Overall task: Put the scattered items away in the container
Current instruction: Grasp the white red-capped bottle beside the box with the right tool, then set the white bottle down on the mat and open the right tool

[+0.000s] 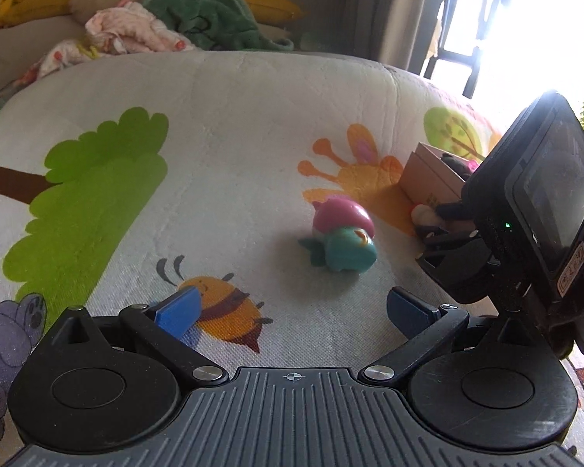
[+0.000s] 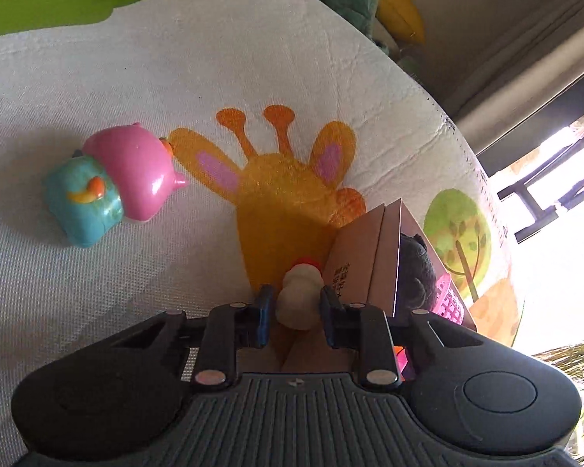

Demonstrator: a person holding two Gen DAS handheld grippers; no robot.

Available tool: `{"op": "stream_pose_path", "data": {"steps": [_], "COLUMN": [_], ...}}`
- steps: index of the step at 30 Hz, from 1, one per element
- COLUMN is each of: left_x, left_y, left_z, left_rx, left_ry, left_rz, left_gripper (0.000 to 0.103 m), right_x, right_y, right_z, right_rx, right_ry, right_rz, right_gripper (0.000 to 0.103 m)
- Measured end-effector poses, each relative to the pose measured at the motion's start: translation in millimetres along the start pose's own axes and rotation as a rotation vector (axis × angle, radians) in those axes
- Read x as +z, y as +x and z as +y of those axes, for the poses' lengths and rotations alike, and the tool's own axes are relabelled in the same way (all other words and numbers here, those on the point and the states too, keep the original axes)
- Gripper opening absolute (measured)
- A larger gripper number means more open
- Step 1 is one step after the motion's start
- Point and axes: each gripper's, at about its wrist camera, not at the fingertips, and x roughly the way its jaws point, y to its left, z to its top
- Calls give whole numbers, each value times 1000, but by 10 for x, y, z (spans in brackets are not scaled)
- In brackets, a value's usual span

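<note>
A pink and teal toy figure [image 1: 340, 235] lies on the play mat [image 1: 233, 124], ahead of my open, empty left gripper [image 1: 292, 313]. It also shows in the right wrist view [image 2: 113, 186], to the left. My right gripper [image 2: 294, 309] is shut on a small cream toy with a red top [image 2: 298, 295], just left of the brown cardboard box [image 2: 364, 257]. The box [image 1: 428, 177] holds a dark plush [image 2: 416, 268] and a pink item [image 2: 449, 303]. In the left wrist view the right gripper [image 1: 444, 229] is at the right, beside the box.
Pillows and crumpled cloths [image 1: 167, 23] lie beyond the mat's far edge. A bright window [image 1: 525, 35] is at the right. The mat shows printed trees, a bee and a giraffe.
</note>
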Motion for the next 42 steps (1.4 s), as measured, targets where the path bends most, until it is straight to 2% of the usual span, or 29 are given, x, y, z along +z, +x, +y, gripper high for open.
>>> {"op": "stream_pose_path", "data": {"steps": [4,5,7,10,14,17,20,23,25,27,29,31,33,38,42], "left_x": [-2,-5,10,15,19,26,32,34,34,29,22,14,5,-30,-54], "left_y": [-21,-38,-20,-32,-21,-1,23,35,14,-19,-50,-65,-76,-74,-29], "left_z": [53,81,120,177,135,75,-42,-156,-220,-294,-371,-438,-493,-570,-631], "left_rx": [-29,-47,2,-18,1,30,85,124,116,116,123,126,131,138,140], "left_ry": [-27,-43,-81,-116,-96,-69,-15,21,31,52,81,107,127,154,172], "left_rz": [-12,-26,-17,-26,-21,-6,24,62,82,85,86,89,92,114,132], "left_gripper": [103,103,103,103,103,103,103,103,103,103,103,103,103,103,103], "right_x": [-50,-69,-114,-263,-612,-934,-1249,-1507,-1660,-1783,-1855,-1898,-1944,-2212,-2260], "right_y": [-48,-82,-174,-446,-925,-1258,-1413,-1432,-1401,-1326,-1229,-1140,-1060,-995,-947], "right_z": [66,31,-10,-65,-178,-219,-236,-278,-308,-349,-428,-545,-675,-838,-834], "right_rx": [-24,-9,9,53,179,251,279,271,246,180,94,52,47,146,202], "right_ry": [-29,-3,22,44,62,28,0,22,46,78,127,214,333,558,660], "right_rz": [-13,-18,-35,-80,-161,-207,-216,-190,-172,-166,-167,-142,-110,-71,-58], "right_gripper": [25,24,24,24,24,24,24,24,33,61,72,75,83,90,98]}}
